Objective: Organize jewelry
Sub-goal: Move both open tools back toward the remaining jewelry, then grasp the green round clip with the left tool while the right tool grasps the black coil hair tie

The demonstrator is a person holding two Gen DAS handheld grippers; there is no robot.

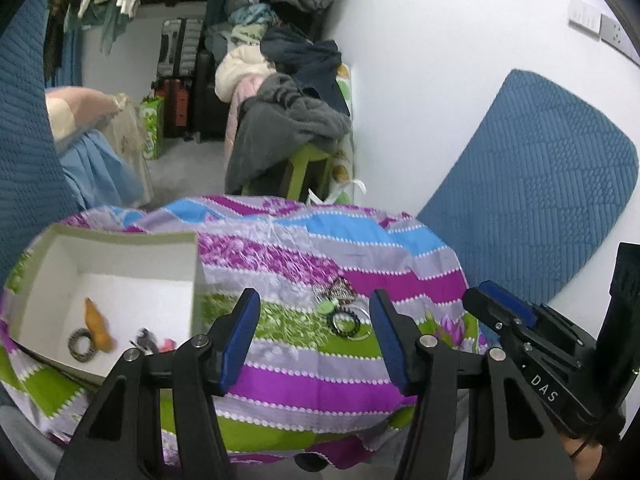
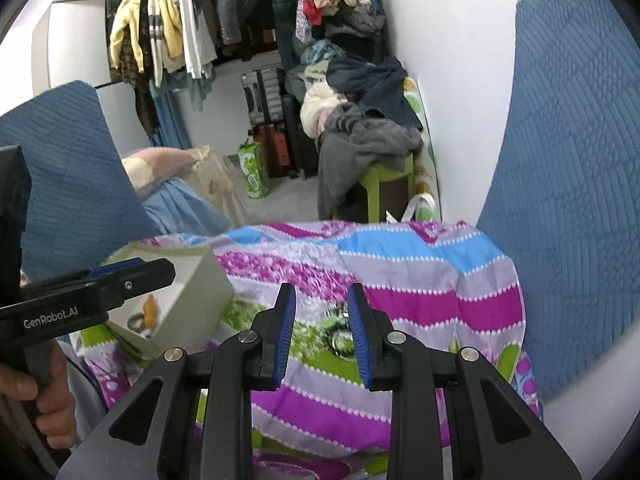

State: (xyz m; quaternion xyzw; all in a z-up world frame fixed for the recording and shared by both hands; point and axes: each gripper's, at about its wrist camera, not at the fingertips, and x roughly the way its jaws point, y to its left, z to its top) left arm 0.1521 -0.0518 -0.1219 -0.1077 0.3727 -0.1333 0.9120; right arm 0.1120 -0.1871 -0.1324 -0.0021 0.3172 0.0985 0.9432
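Left gripper (image 1: 314, 336) jaws spread, nothing between them. Right gripper (image 2: 322, 330) jaws narrowly parted, also empty, aimed at the jewelry pile (image 1: 342, 308). Pile sits on the striped cloth (image 1: 304, 368), just right of the white box (image 1: 120, 248); box already holds a few pieces. Risk: tangled rings and beads, so a pinch likely drags several out or snags the loose cloth, scattering the rest.
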